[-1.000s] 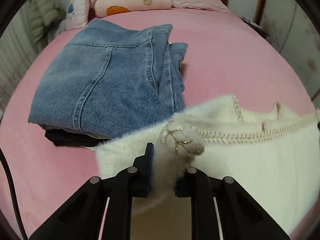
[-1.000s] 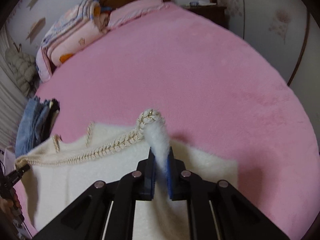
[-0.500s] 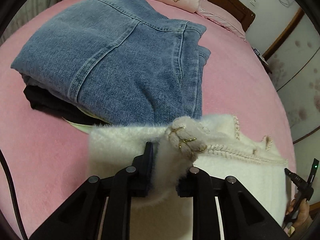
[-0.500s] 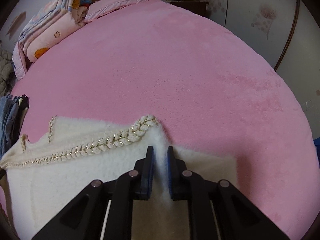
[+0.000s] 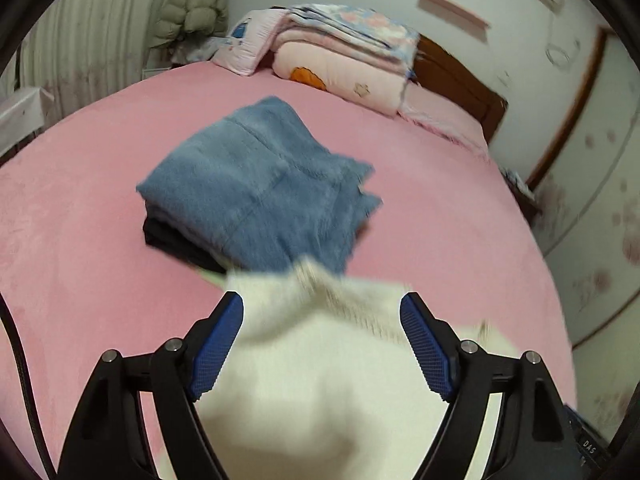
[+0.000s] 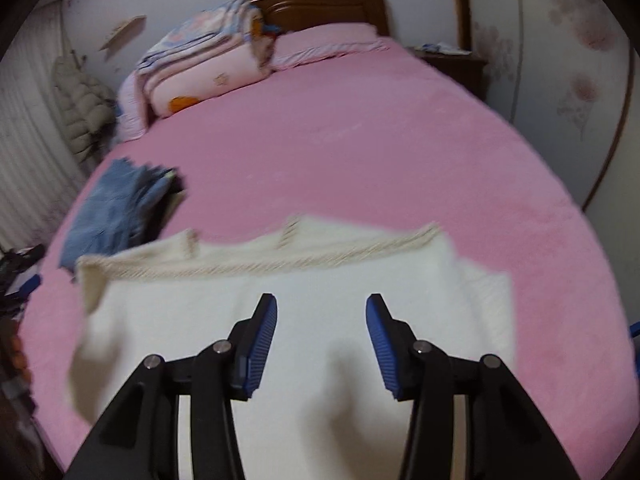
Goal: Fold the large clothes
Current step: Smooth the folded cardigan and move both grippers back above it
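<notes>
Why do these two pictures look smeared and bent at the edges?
Left wrist view: motion blur smears the folded jeans and white sweater; the left gripper stays sharp. Right wrist view: the sweater's braided trim is streaked. Both: fisheye lenses curve the pink bed.

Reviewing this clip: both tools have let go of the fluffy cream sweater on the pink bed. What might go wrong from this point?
1. The fluffy cream sweater with braided trim lies with its left corner curled up, so the fold may spring open or end up uneven.
2. Its far edge sits against the folded blue jeans; further handling may drag or topple that stack.
3. The left tool and right tool are opening just above the pile; a pad might snag the fuzzy fabric.
</notes>
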{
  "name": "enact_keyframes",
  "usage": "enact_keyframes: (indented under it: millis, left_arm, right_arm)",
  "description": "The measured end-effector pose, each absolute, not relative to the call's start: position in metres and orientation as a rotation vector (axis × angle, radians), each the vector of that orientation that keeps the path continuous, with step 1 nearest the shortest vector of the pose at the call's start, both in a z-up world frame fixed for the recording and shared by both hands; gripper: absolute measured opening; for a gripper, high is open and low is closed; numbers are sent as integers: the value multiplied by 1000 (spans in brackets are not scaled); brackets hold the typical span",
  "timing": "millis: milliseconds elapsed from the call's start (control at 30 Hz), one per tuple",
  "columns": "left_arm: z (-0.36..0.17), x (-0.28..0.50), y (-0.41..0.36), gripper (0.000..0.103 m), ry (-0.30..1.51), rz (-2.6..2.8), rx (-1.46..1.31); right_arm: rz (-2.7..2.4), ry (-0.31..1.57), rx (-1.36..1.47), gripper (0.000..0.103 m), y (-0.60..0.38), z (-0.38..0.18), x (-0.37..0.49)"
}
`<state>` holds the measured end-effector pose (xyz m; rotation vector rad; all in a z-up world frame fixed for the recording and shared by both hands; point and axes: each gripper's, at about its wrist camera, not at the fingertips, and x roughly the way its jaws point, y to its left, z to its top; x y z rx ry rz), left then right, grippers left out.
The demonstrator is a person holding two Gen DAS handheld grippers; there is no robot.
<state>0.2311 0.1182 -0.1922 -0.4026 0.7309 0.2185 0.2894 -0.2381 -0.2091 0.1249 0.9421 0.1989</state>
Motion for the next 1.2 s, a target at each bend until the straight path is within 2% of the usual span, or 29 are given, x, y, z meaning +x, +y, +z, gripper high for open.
enact_keyframes:
  millis: [200, 333, 367, 467, 633, 700, 800, 933, 1200]
  left_arm:
    - [-254, 200, 48, 80, 896, 160, -285]
    - [-296, 191, 36, 80, 991, 212, -210]
    - [-301, 190, 38, 80, 993, 211, -207]
    - [-304, 187, 47, 80, 976, 202, -181]
    - [-307, 185, 84, 80, 988, 232, -223]
    - [-306, 184, 89, 80, 988, 219, -215]
    - [-309, 188, 91, 80, 994, 217, -174]
    - [-304, 189, 90, 80, 1021, 238, -206]
    - [-282, 177, 91, 81, 1072, 239, -299]
  right_arm:
    - [323, 995, 8, 46, -170, -246, 248]
    - [285, 1024, -97, 46, -158, -276, 239]
    - [256, 1023, -119, 43, -166, -283, 237]
    - [232, 987, -139, 27, -192, -287, 231]
    - [-27, 971, -200, 31, -254, -289, 231]
    - [-116, 983, -126, 45, -291, -290, 231]
    - [-106, 995, -47, 37, -314, -291, 231]
    - [-159, 1003, -141, 39, -295, -292, 230]
    - [-178, 1044, 33, 39, -309, -279, 218]
